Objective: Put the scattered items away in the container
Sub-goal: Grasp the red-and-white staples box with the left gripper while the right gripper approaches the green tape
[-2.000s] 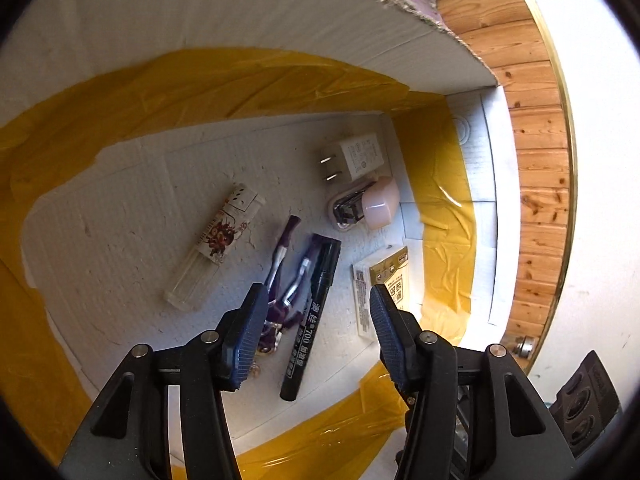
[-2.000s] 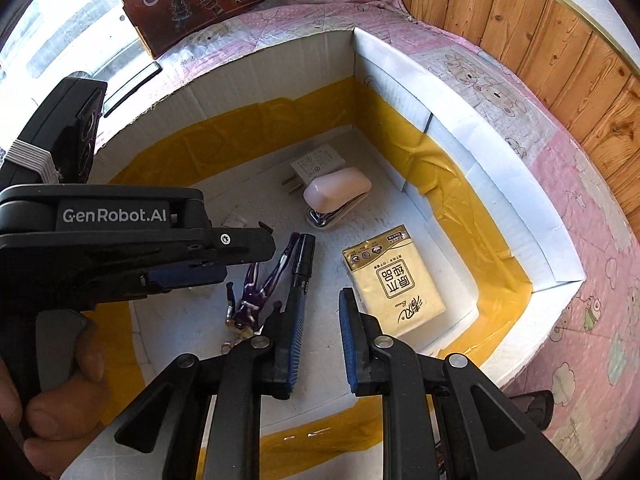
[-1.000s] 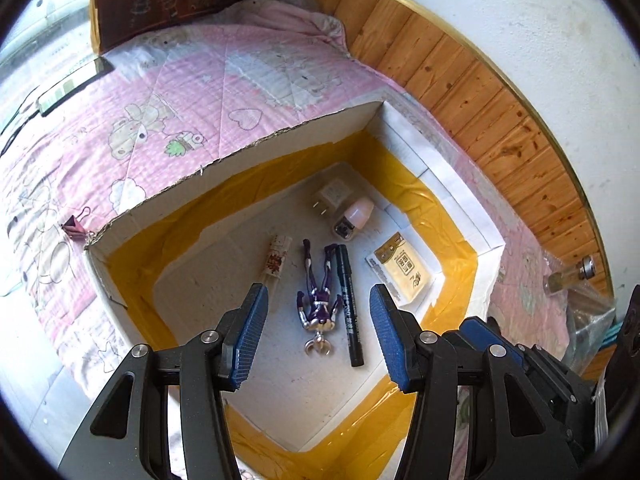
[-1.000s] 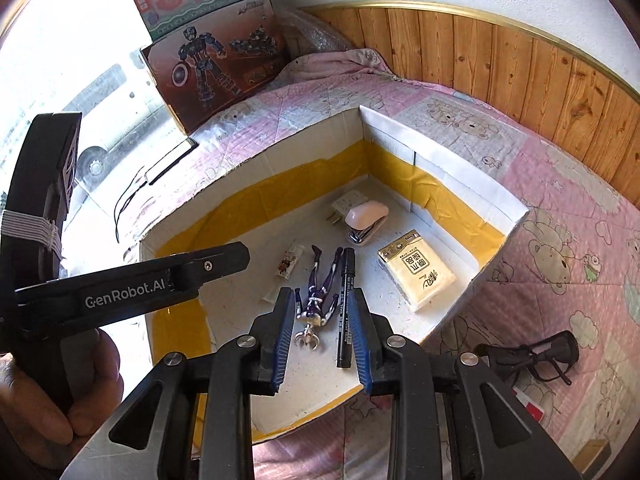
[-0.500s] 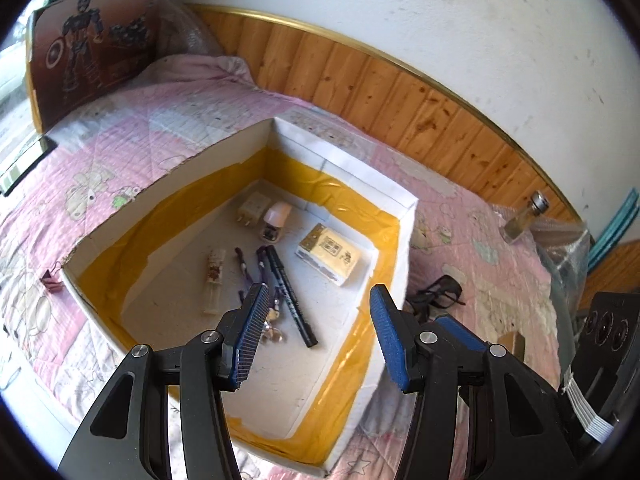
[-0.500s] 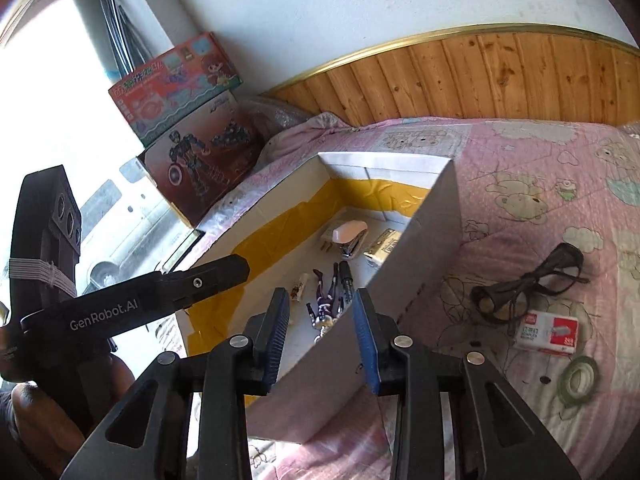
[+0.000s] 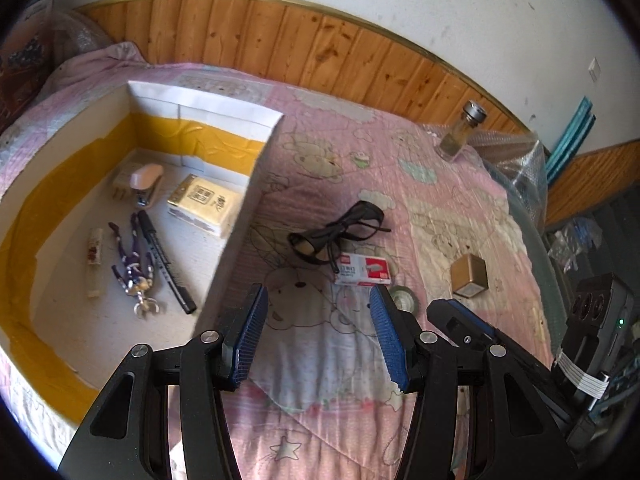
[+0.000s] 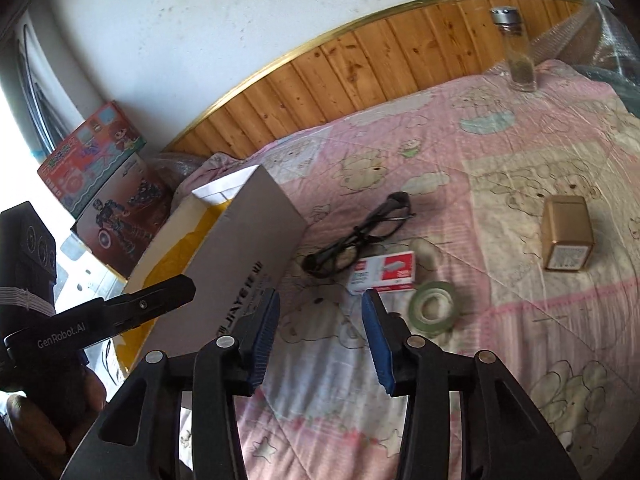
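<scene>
Right wrist view: your right gripper (image 8: 320, 340) is empty and its jaws are opening, with only the pink quilt (image 8: 500, 168) showing between them. The staple box (image 8: 384, 272) lies just beyond the fingertips, slightly right of the centre line, with its long axis running left to right across the line of the jaws. The black glasses (image 8: 360, 232) rest against its far left corner, and the tape roll (image 8: 434, 306) sits just beside its near right corner. The gold box (image 8: 567, 238) lies well apart to the right, and the glass bottle (image 8: 516, 52) stands at the far edge near the wood panelling.

In the left wrist view, your left gripper (image 7: 318, 340) is also empty and stands wide open over the quilt. The staple box (image 7: 363, 273) lies just beyond its right fingertip, and the glasses (image 7: 340, 232) lie farther out on the centre line. The white container (image 7: 236, 240) is to the left of both grippers, with its near wall between the scattered items and the things already inside.

Both grippers are near the staple box; the right one appears better aligned. Judge the approach as forward and slightly right. Expect the glasses and the tape roll to crowd the grip on either end.
</scene>
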Demonstrator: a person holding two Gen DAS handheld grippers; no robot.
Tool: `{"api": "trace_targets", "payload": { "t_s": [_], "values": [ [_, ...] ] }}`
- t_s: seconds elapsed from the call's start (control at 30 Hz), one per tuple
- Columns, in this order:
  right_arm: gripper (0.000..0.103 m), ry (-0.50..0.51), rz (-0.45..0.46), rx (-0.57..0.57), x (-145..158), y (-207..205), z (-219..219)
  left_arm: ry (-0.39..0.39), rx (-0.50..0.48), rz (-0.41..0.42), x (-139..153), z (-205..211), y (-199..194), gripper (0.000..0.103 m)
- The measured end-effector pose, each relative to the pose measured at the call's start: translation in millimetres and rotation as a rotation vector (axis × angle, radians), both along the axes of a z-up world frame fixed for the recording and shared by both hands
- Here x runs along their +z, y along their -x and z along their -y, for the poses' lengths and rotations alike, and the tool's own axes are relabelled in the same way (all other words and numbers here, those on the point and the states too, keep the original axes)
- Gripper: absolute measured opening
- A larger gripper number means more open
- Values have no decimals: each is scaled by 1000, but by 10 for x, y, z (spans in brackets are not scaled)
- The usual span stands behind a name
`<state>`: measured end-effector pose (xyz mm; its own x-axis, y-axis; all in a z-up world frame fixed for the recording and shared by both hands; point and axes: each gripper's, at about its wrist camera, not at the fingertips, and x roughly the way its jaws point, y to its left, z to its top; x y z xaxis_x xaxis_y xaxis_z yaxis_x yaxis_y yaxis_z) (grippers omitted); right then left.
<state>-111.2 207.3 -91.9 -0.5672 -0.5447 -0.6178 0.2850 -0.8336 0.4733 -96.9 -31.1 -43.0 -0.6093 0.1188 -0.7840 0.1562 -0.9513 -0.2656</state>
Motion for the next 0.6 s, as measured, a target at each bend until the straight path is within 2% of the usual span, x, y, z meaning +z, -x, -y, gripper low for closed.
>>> {"api": "trace_targets", "payload": {
  "t_s": [0.23,0.3,0.4,0.5,0.6],
  "values": [
    [45,-104,73,-57,-380,218,-175,-16,-79,93,-377,-291,326,56],
    [45,-126,83,-43,-445,289,-171,-8,-78,122,-496,-340,422,56],
    [52,-152,97,-17,-525,382,-141,-3,-111,146,-637,-427,568,56],
    [52,-203,96,5,-610,463,-103,-16,-136,173,-794,-488,739,56],
    [52,-241,96,12,-691,526,-97,-11,-116,201,-957,-471,915,56]
  ]
}}
